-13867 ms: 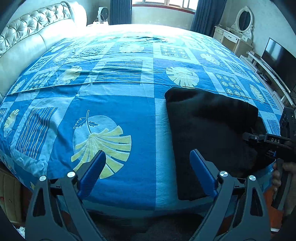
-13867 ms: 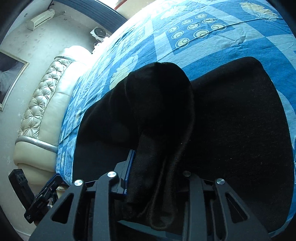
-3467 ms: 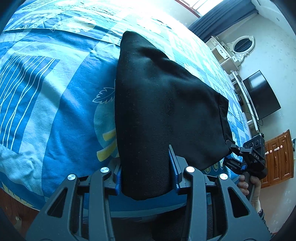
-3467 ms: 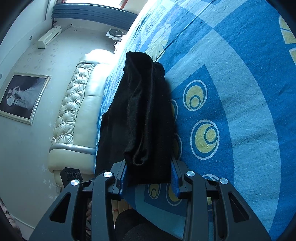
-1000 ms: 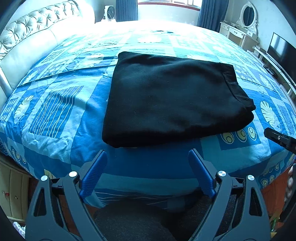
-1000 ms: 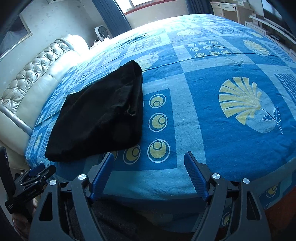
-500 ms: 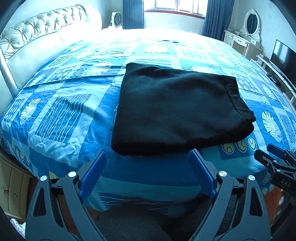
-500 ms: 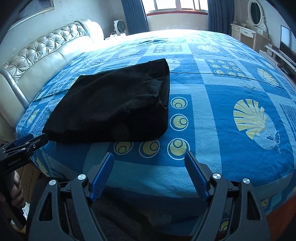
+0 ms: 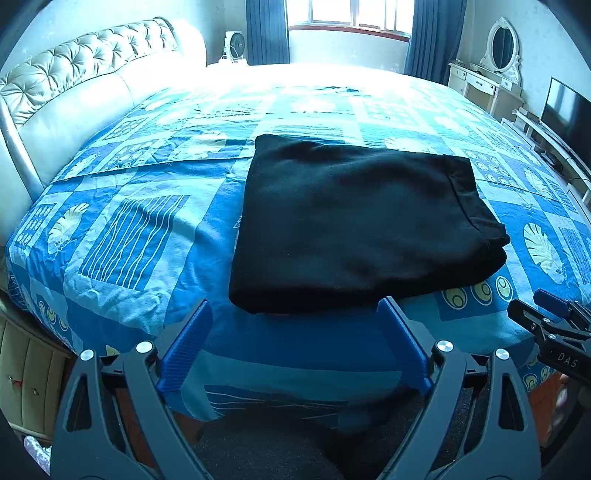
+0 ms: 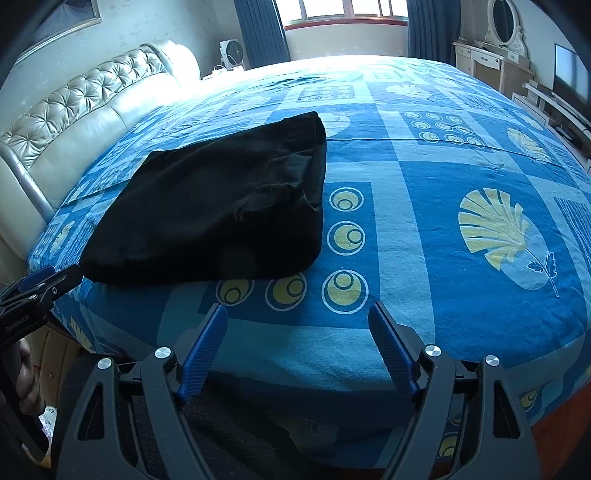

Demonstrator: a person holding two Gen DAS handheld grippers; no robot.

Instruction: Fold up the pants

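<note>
Two sets of tongs hover at the near edge of a wide bed (image 9: 155, 229), both tilted down toward it. Its cover is a blue patchwork print of pale leaves, stripes and yellow rings. A tufted cream headboard (image 9: 74, 74) runs along the left side, a window (image 9: 347, 14) with dark blue curtains stands at the far wall, and a white dresser with an oval mirror (image 9: 498, 48) and a dark television (image 9: 565, 107) sit to the right.

The black pants (image 9: 354, 221) lie folded into a flat rectangle on the cover, near the front edge and touching neither tool. In the left wrist view they sit just beyond the left tongs (image 9: 295, 321), whose blue pads stand wide apart with nothing between them. In the right wrist view the pants (image 10: 221, 206) lie up and to the left of the right tongs (image 10: 295, 325), also spread apart and empty, over a row of yellow rings. Each view catches the other tool at its side edge, with part of a hand (image 10: 27, 384) beneath.
</note>
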